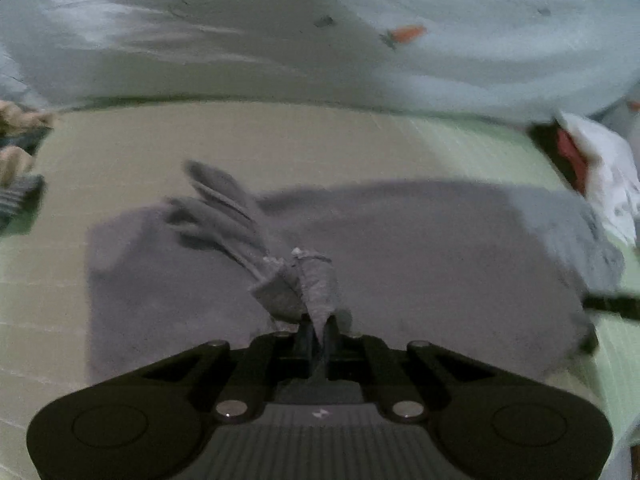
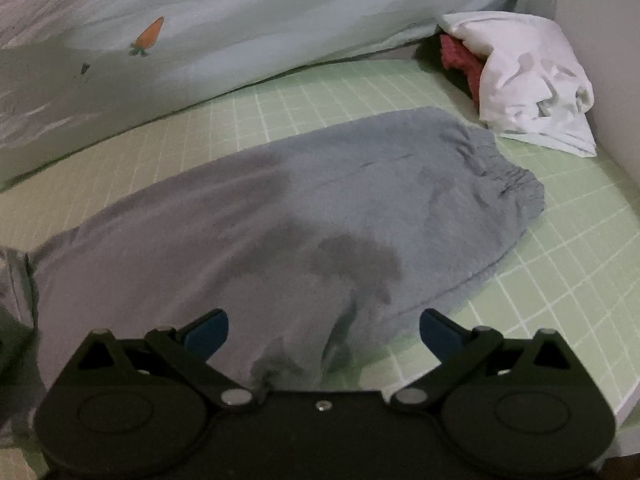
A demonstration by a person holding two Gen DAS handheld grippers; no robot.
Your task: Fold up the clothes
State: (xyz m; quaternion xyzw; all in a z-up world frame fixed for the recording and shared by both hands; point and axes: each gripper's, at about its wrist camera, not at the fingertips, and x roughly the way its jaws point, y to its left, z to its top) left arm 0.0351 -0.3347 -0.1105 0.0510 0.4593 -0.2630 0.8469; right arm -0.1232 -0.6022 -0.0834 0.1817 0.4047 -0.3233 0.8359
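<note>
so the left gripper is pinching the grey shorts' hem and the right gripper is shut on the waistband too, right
Not quite. The left gripper does pinch the grey shorts at the hem, but the right gripper is open, its blue fingertips spread wide over the fabric and holding nothing, as the right wrist view shows.

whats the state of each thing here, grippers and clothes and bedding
left gripper: jaws shut on a bunched edge of the grey garment, lifted off the bed
right gripper: jaws open wide, holding nothing, over the garment
grey garment: spread mostly flat on the mat, elastic end gathered, darker patches near the middle
white cloth: crumpled in the corner
red cloth: bunched, partly under the white cloth
carrot-print blanket: heaped behind the mat
green grid mat: flat
</note>
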